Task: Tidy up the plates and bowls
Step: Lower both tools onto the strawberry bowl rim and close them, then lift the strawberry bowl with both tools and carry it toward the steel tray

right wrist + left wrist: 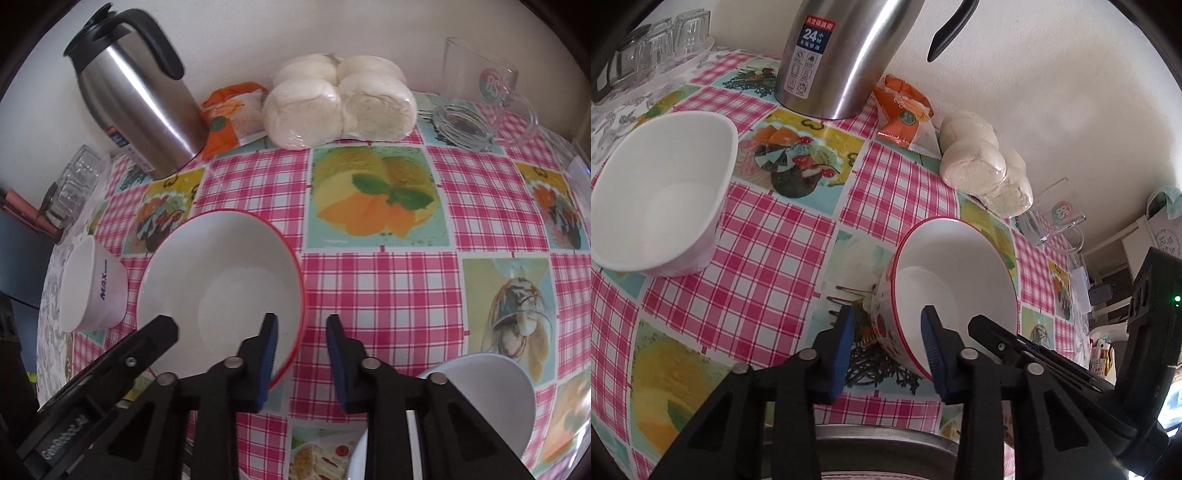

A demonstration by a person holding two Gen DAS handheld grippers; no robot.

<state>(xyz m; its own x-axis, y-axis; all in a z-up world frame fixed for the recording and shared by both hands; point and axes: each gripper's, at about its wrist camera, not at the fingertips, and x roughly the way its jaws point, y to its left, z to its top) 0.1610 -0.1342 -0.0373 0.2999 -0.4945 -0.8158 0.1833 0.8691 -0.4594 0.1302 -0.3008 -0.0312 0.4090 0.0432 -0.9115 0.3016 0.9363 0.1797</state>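
Surface: table under a glossy oilcloth (pixel 380 280), pink-and-white check broken by printed squares of fruit and desserts, set against a plain cream wall (pixel 1034 92).

Along the wall: steel vacuum jug (pixel 136 107) with black handle and lid; orange snack packet (pixel 229 118); wrapped pack of white buns (pixel 340 103); clear glass mug (pixel 480 88) beside a glass lid. At the far left corner: upturned glasses on a tray (pixel 665 44).

Task ware: red-rimmed bowl (pixel 221 288), white inside and patterned outside, near the table's front edge. Plain white bowl lettered "MAX" (pixel 92 284) stood to its left, well apart. Another white bowl (pixel 491 398) lay at the front right, partly hidden.

Left gripper (pixel 886 339): blue pads straddling the red-rimmed bowl's near wall, one outside, one inside; contact could not be told.

Right gripper (pixel 301 354): one pad inside the same bowl's right rim, the other outside, a clear gap showing; not clamped.

Room: shelving and small clutter past the table's right end, indistinct.
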